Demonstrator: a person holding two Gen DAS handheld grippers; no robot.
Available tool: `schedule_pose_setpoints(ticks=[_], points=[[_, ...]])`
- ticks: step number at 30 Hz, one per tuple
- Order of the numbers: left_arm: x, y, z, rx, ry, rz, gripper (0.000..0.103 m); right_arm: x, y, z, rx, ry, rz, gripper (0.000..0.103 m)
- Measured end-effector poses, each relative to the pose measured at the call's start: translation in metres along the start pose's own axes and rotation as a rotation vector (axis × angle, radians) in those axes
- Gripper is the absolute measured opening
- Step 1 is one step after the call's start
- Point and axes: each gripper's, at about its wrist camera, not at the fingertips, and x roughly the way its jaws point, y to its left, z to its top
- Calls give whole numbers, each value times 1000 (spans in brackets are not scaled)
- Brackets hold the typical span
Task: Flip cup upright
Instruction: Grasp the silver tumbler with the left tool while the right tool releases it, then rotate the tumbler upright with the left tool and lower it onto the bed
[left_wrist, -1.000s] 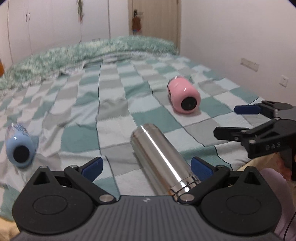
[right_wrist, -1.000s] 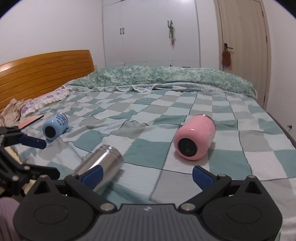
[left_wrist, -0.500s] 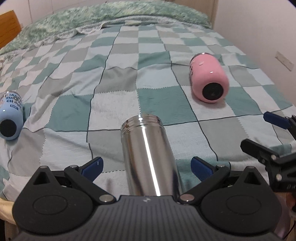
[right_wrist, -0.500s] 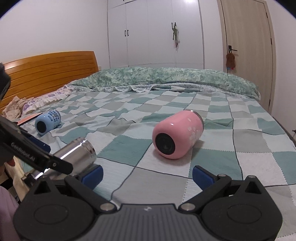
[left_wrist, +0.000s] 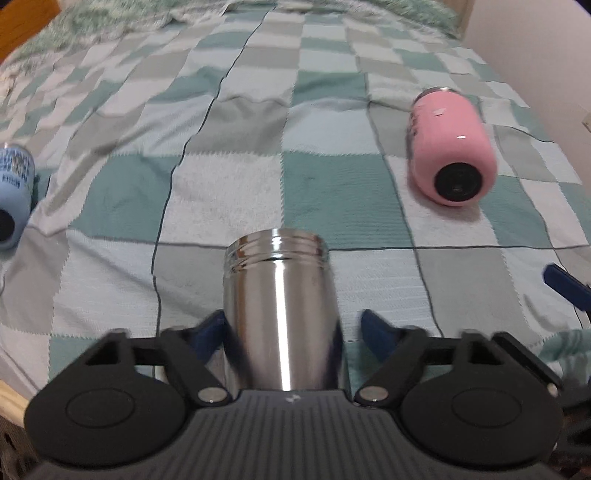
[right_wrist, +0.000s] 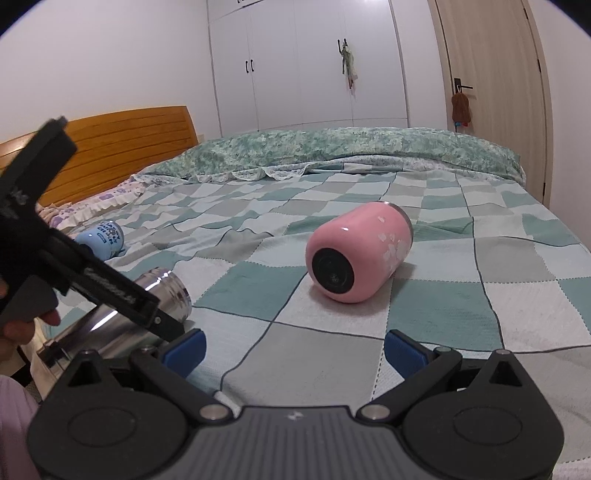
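A steel cup lies on its side on the checked bedspread, its threaded mouth pointing away from me. It lies between the blue fingers of my left gripper, which is open; the left pad is at the cup's side and the right pad stands a little apart. In the right wrist view the steel cup lies low at the left, under the left gripper's black frame. My right gripper is open and empty, low over the bed in front of a pink cup.
The pink cup lies on its side at the right, base towards me. A light blue cup lies on its side at the left edge, also shown in the right wrist view. A wooden headboard and wardrobe stand behind the bed.
My left gripper has moved forward and down over the steel cup, and its fingers have narrowed around it. My right gripper has drifted closer to the pink cup.
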Motion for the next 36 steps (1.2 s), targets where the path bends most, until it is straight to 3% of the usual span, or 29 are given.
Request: schedule_pose_setpoints(ticks=[2,9,19,36], points=[[5,7,1,-40,25,-23,64,0,0,-1,9,-4,-4,103],[-4,13,-5,-39,-5,-40,64,-3,3,-10,23,-26,-17,103],[-35,27,-18,-31,-102,-129,63,-18,10,-17,25,-113,-56,103],[-77,49,-32,-18,-263,-217,63,-21,0,-19,84,-143,-76,103]])
